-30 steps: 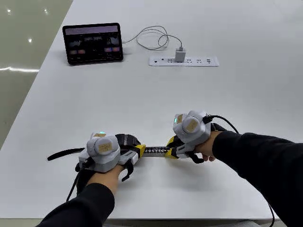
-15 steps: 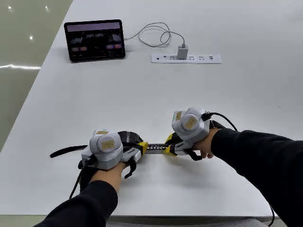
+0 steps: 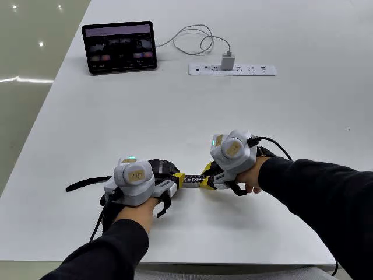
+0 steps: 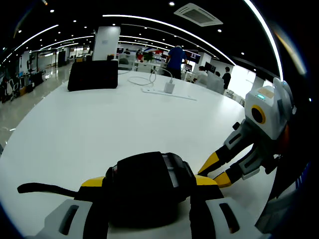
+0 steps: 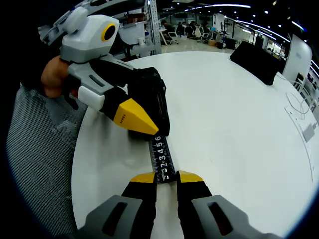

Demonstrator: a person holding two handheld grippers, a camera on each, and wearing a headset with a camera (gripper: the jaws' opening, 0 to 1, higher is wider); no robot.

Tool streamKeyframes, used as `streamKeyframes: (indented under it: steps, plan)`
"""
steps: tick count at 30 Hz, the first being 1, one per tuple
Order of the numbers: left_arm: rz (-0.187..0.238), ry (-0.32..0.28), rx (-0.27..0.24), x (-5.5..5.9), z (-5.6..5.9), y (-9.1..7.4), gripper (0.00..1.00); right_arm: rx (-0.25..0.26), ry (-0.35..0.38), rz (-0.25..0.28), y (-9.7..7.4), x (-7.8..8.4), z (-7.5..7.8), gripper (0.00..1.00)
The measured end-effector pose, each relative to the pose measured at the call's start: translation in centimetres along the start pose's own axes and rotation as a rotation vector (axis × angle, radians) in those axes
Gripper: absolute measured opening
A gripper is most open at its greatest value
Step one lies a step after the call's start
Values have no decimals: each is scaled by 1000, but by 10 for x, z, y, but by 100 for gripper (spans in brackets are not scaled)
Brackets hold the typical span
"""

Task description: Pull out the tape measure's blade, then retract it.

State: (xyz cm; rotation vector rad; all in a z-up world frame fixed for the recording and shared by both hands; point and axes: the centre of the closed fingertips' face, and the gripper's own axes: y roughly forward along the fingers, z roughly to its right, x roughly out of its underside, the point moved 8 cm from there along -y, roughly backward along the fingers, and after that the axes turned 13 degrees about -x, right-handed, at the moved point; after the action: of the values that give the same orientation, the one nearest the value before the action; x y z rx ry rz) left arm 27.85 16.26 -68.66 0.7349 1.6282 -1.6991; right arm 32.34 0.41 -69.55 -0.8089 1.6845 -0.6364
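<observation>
Tabletop point(image 3: 245, 116) first: broad and white, with a dark tablet point(image 3: 119, 46) propped near its far edge and a power strip point(image 3: 232, 69) off to one side of it, both well apart from the work. Down by the near edge the person has both claws low over the surface, facing each other.

The left claw point(image 4: 149, 181) straddles the black tape measure case point(image 3: 161, 168). Its jaws are drawn in against the two sides, so the case sits pinned on the tabletop. A black strap point(image 3: 87, 185) trails off the case to the left. The right claw point(image 5: 166, 177) is all but closed, its yellow tips nipping the free end of the blade point(image 5: 159, 149). Only a short run of blade shows between the case mouth and those tips, lying flat with the low numbers readable in the right gripper view.

With so little blade out, I'd say this is either the very start of the pull or the last of the return, and I can't tell which. Either way, the next move calls for the left claw to hold the case firm. The right should keep its pinch and travel straight along the blade's line, level with the tabletop, so the blade neither kinks nor snaps home.
</observation>
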Motion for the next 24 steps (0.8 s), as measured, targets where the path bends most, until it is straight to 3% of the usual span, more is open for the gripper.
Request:
streamKeyframes:
  steps: [24]
  plan:
    - [-5,-14,9,0,0,1,62,-15,-35,26,11,-11,0,11]
